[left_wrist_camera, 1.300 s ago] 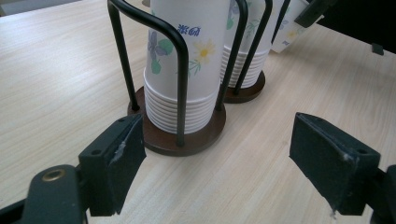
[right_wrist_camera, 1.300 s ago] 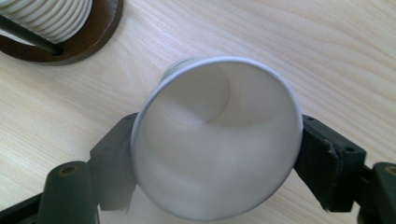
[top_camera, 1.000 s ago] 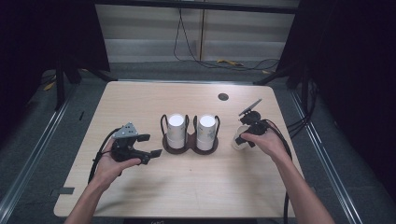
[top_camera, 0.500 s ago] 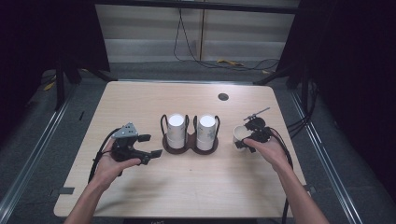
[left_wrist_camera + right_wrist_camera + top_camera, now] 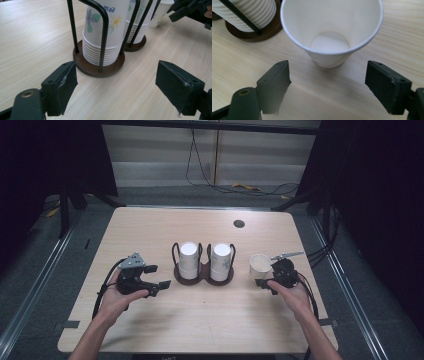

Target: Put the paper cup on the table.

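1. Right gripper [image 5: 327, 85]: jaws are spread wide and nothing is held. A single paper cup [image 5: 332, 30] is seen just beyond them, not between them, upright and mouth up on the table [image 5: 362, 105].
2. Left gripper [image 5: 116, 87]: jaws are likewise spread wide and empty, aimed at the cup holder [image 5: 100, 67], which is near but not touched.
3. Landmark: the cup holder [image 5: 203, 272], a dark two-well base with black wire loops. Two stacks of nested cups [image 5: 189, 257] are held in it, bottoms up, a flower print on the outside.
4. The paper cup [image 5: 260, 265] is placed just to the right of the holder, apart from it.
5. Cup condition: white inside, rim round, undented, empty.
6. Progress, as judged: the cup is free of the stacks and set down; any further handling of it has not yet been begun.
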Motion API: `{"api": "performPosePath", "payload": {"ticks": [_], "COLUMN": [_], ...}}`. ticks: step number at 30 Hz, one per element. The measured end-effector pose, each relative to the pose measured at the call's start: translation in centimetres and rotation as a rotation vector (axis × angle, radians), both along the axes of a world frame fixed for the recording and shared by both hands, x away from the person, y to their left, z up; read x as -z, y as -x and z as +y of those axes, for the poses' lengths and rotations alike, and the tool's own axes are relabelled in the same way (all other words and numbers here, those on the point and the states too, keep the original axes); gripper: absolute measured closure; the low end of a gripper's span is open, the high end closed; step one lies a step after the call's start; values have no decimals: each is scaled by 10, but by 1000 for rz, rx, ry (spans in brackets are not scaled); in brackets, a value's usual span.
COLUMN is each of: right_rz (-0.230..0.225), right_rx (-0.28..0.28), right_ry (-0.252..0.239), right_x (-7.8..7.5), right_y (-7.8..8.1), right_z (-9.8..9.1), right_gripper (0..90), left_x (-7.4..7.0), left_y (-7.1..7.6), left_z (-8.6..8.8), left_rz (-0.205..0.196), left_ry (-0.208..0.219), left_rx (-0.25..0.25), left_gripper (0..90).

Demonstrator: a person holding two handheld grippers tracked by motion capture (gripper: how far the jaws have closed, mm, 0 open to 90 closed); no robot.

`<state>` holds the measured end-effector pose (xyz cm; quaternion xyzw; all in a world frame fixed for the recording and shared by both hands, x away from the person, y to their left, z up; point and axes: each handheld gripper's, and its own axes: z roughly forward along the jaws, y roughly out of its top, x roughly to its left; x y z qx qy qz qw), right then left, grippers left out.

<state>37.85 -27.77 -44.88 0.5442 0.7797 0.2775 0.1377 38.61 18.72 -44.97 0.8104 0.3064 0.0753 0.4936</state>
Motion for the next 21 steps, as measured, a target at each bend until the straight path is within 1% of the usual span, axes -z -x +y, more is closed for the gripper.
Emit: {"api": "performPosePath", "payload": {"ticks": [1,2,3,5,7,9,10,11,12,13,14,15,16,17,18,19,20,21], "right_rz": [-31,-49,-49,-76,-88,-110,-124,-139,-142,-142,-163,-168,-180,-186,-186,-181,-184,-184], "right_rx": [18,26,26,38,43,51,53,61,60,60,64,66,73,73,73,73,62,56], "right_ry": [-18,-26,-26,-31,-32,-40,-42,-51,-51,-51,-54,-54,-55,-55,-55,-73,-69,-66], "right_x": [-2,-3,-3,-2,2,5,5,6,6,6,6,6,6,7,7,7,7,8], "right_y": [8,11,11,19,24,30,33,40,44,44,52,56,60,64,64,74,79,84], "right_z": [-2,-3,-3,-3,-3,-5,-5,-6,-6,-6,-8,-9,-9,-10,-10,-9,-8,-7], "right_gripper": [206,202,202,194,197,203,207,211,215,215,216,217,217,217,217,217,214,210], "left_x": [1,1,2,3,6,9,9,10,10,11,12,14,16,16,18,21,21,26], "left_y": [2,2,2,4,4,7,8,10,11,13,15,17,24,24,27,35,35,42], "left_z": [1,1,3,5,9,12,14,16,17,19,20,21,23,23,24,25,25,28], "left_rz": [3,3,4,23,39,34,41,45,43,49,58,68,102,102,110,113,113,108], "left_ry": [-3,-3,-9,-14,-35,-37,-47,-55,-60,-65,-66,-69,-78,-78,-82,-95,-95,-100], "left_rx": [-7,-7,-16,-42,-60,-76,-77,-81,-85,-94,-103,-116,-157,-157,-162,-139,-139,-134], "left_gripper": [175,177,177,181,184,184,184,184,184,184,184,187,188,187,187,188,189,191]}}
